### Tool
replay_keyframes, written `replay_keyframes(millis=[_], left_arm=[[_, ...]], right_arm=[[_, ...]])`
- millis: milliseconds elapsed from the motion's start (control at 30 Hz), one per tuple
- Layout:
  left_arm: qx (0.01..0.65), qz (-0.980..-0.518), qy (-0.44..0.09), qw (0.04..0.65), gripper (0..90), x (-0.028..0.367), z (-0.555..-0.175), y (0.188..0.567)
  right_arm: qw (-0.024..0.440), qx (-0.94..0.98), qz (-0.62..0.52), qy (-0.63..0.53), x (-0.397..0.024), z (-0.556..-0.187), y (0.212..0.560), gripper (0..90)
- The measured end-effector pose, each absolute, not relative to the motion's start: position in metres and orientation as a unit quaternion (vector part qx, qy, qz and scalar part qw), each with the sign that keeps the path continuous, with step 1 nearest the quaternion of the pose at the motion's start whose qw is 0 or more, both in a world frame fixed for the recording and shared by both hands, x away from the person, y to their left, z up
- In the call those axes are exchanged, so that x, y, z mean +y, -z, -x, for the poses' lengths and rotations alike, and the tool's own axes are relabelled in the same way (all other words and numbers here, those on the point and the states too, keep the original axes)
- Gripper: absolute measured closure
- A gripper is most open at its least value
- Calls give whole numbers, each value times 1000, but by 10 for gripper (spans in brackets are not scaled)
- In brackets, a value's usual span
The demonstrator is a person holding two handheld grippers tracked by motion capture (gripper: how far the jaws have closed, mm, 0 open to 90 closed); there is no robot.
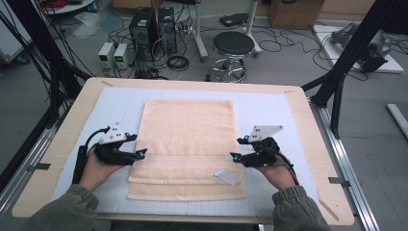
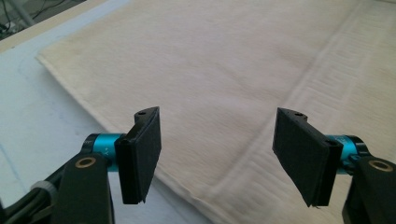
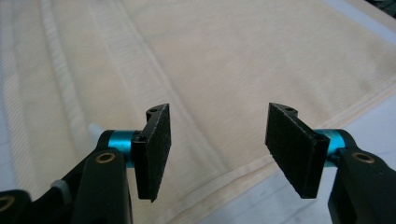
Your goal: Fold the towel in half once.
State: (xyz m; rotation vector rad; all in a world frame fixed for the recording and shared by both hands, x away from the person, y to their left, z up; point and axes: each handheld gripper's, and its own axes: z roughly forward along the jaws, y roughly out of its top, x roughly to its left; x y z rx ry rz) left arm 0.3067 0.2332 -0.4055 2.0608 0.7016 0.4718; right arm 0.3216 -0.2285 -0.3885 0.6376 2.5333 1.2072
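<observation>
Cream ribbed towel (image 1: pixel 188 144) folded flat, left hand-held gripper (image 1: pixel 143 154) and right hand-held gripper (image 1: pixel 234 157) released at its sides

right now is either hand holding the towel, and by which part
Nothing is held. The left tongs and right tongs both stand open beside the towel side edges, with nothing between the pads.

A cream towel (image 1: pixel 187 139) with woven ribbed bands and a small white label (image 1: pixel 226 177) lies on a pale blue gridded mat (image 1: pixel 269 110) over a light wood table (image 1: pixel 308 130), flanked by black claws with turquoise fittings, left (image 1: pixel 141 155) and right (image 1: pixel 235 157).
</observation>
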Motion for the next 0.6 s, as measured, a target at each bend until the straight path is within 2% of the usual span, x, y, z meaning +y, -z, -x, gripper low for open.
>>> replay_keyframes(millis=[167, 267, 333, 400, 500, 533, 600], left_arm=[[268, -839, -173, 441, 360, 231, -287, 418], [255, -849, -161, 434, 419, 229, -280, 424], [244, -861, -142, 422, 478, 228, -278, 431], [236, -872, -110, 415, 598, 226, -279, 440], [230, -872, -107, 419, 718, 227, -280, 440], [226, -873, -108, 419, 779, 226, -281, 440], [224, -874, -109, 417, 841, 224, -281, 439]], right_arm=[[109, 881, -195, -416, -221, -302, 410, 433], [94, 892, -194, -398, -218, -299, 424, 451], [83, 896, -194, -390, -217, -300, 432, 492], [70, 898, -191, -390, -217, -301, 438, 553], [57, 898, -190, -394, -218, -305, 439, 644], [51, 897, -194, -394, -219, -306, 438, 690], [43, 899, -184, -395, -220, -309, 437, 796]])
